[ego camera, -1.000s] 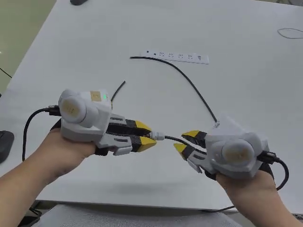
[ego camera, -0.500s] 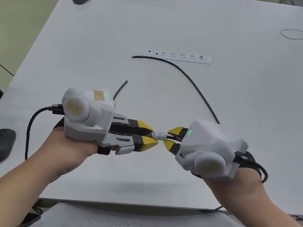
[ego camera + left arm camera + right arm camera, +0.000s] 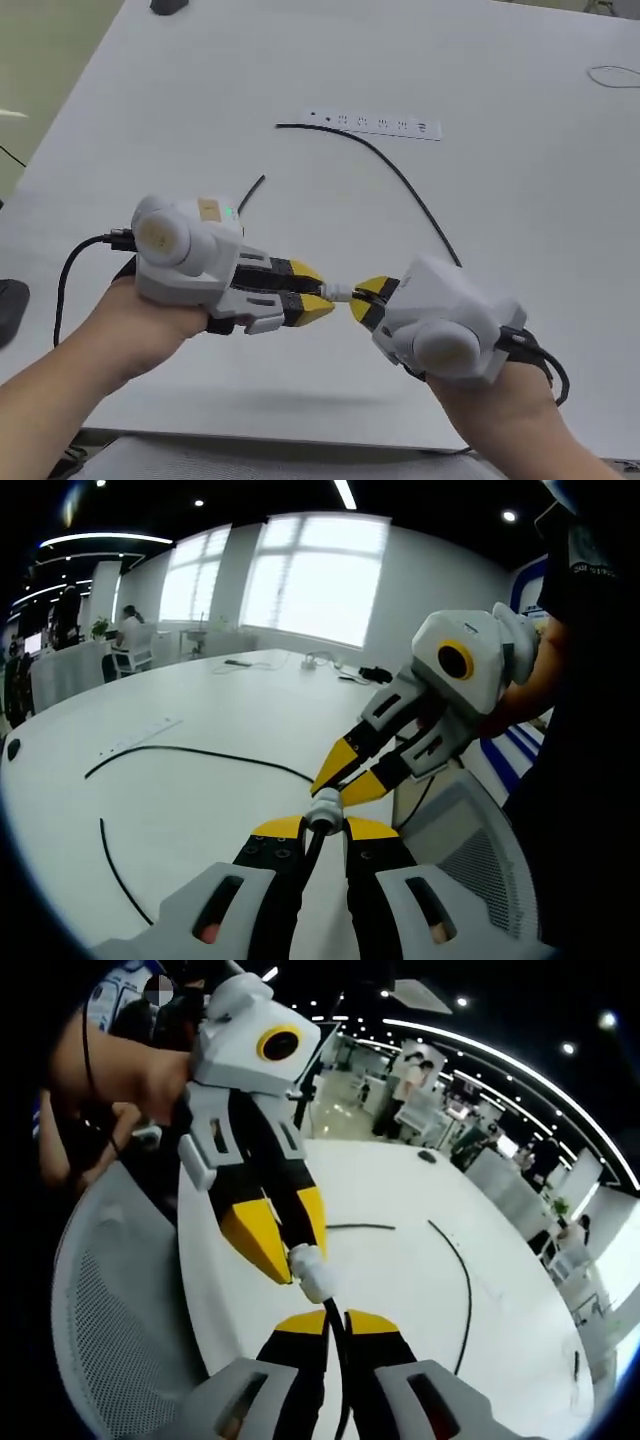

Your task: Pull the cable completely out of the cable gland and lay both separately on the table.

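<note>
The big white table (image 3: 500,200) lies under both grippers. The right gripper (image 3: 366,298) pinches the long black cable (image 3: 410,190) tight. The left gripper (image 3: 312,290) squeezes the tiny white cable gland (image 3: 340,293), up in the air, just beside. The cable looks soft and bendy, the gland hard and light, so grab close to the gland

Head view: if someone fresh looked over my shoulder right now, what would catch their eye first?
The two claws tip to tip above the near table edge: the left claw is shut on the white cable gland, and the right claw is shut on the black cable right beside it. Next, that cable sweeping back across the white table toward a power strip.
</note>
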`<action>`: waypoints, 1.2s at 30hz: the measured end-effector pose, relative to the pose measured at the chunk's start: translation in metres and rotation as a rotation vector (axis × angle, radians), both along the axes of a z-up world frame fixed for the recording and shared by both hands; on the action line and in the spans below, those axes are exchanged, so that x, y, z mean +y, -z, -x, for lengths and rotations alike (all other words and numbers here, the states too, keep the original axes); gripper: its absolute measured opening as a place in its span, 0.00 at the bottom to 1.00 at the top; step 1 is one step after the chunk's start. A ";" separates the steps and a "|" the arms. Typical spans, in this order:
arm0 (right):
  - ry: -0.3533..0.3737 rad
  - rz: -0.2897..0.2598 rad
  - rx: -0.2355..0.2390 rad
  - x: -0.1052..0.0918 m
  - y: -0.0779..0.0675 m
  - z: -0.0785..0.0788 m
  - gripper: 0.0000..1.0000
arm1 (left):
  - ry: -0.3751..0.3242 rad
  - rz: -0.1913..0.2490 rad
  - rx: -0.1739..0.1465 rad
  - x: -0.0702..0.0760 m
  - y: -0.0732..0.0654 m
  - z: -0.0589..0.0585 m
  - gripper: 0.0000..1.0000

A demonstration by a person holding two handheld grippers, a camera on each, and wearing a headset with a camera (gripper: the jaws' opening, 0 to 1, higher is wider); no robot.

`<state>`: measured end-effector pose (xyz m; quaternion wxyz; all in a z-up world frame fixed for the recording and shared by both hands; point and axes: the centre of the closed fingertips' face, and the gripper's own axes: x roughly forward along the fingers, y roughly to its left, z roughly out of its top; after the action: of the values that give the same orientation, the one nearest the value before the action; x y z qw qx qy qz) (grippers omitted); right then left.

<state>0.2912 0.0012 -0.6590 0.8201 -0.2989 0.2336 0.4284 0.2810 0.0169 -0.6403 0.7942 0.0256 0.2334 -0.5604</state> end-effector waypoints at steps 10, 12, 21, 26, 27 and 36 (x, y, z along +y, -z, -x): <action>0.085 -0.036 0.056 -0.019 0.009 -0.007 0.00 | -0.006 -0.007 -0.004 0.003 0.000 -0.002 0.15; 0.104 -0.036 0.071 -0.025 0.013 -0.007 0.00 | -0.006 -0.009 -0.006 0.003 0.000 -0.002 0.15; 0.277 -0.111 0.182 -0.063 0.034 -0.015 0.00 | -0.018 0.009 -0.004 0.006 -0.005 -0.004 0.15; 0.370 -0.175 0.252 -0.078 0.047 -0.016 0.00 | -0.023 0.019 -0.007 0.006 -0.007 -0.003 0.15; 0.392 -0.182 0.259 -0.083 0.051 -0.016 0.00 | -0.024 0.022 -0.007 0.006 -0.008 -0.003 0.15; 0.419 -0.168 0.284 -0.091 0.066 -0.009 0.00 | -0.029 0.013 -0.004 0.009 -0.006 0.000 0.15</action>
<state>0.3003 -0.0893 -0.7245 0.8718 -0.1116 0.3668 0.3050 0.2814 0.0257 -0.6347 0.8029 0.0179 0.2286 -0.5503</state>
